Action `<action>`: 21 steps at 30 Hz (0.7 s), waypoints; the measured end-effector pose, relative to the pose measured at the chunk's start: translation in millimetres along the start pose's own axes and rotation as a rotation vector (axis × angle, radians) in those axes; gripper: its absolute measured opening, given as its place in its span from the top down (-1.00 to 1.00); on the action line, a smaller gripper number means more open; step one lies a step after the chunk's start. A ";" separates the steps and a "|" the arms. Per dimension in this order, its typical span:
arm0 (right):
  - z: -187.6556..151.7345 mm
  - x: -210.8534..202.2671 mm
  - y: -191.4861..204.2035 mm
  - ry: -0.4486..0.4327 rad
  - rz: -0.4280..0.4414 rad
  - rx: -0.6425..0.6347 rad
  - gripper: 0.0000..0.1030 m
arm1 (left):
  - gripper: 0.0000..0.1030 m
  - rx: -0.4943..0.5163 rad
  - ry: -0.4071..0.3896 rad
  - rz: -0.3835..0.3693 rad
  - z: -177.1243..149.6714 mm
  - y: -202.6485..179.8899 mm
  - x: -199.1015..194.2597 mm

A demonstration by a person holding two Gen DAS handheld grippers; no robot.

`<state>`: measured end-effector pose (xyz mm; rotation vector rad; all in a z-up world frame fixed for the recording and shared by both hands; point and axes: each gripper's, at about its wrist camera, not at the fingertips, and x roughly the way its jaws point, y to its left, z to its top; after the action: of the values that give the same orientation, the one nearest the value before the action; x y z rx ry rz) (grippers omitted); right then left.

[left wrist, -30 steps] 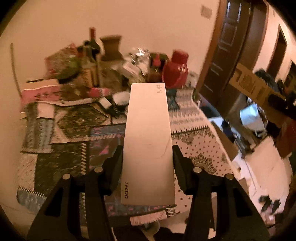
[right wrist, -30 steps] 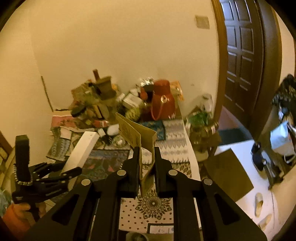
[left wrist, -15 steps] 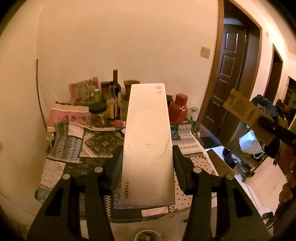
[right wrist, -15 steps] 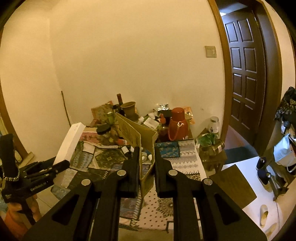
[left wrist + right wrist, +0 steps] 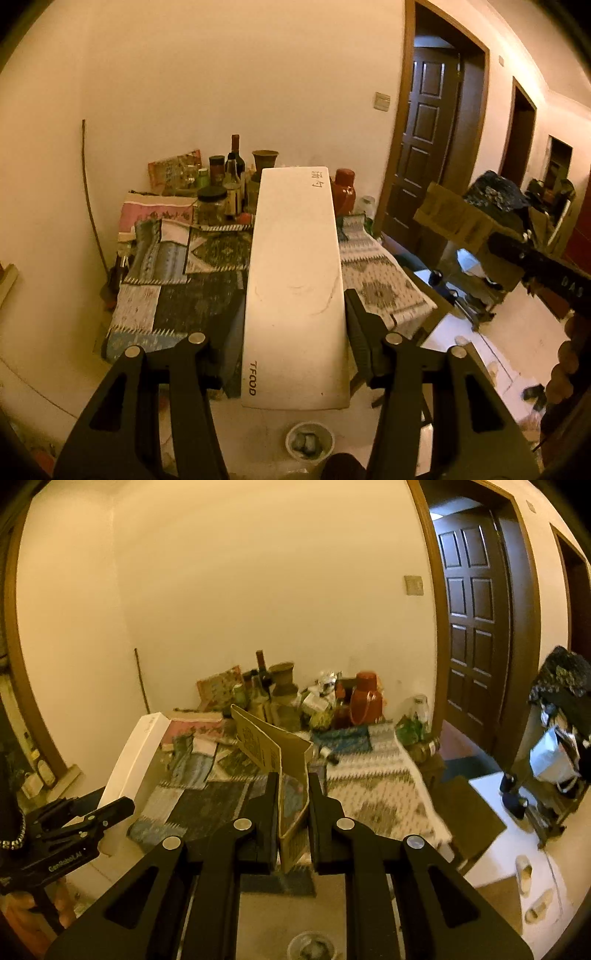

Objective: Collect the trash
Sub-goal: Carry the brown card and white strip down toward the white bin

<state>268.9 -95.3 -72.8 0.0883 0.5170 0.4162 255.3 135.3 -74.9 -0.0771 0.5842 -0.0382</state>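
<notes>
My left gripper (image 5: 295,325) is shut on a long white box (image 5: 295,280) marked TFOOD, held flat and pointing at the table. The box also shows in the right wrist view (image 5: 136,753), with the left gripper (image 5: 92,816) under it. My right gripper (image 5: 291,794) is shut on a flattened brown cardboard box (image 5: 273,749), held upright. In the left wrist view that cardboard (image 5: 454,218) and the right gripper (image 5: 517,251) are at the right. Both are held in the air, back from the table.
A table with a patterned cloth (image 5: 184,288) stands against the wall, its far end crowded with bottles, jars and a red thermos (image 5: 365,701). A small bin (image 5: 309,441) sits on the floor below. Dark doors (image 5: 476,627) and a cluttered rack (image 5: 557,746) are to the right.
Both grippers have pulled back and away from the table with their boxes still held. The table looks smaller and farther, and more wall and floor show.
</notes>
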 end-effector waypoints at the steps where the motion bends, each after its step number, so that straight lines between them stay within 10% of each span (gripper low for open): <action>1: -5.5 -4.4 2.9 0.008 0.000 0.005 0.77 | 0.02 0.002 0.003 -0.005 -5.2 0.4 -6.6; 21: -93.0 -0.6 -2.7 0.254 -0.082 0.058 0.77 | 0.02 -0.020 0.261 -0.086 -99.8 -10.4 8.5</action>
<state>223.2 -99.9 -153.6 0.0696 0.7807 0.3335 207.1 118.3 -161.6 -0.1173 0.8423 -0.1278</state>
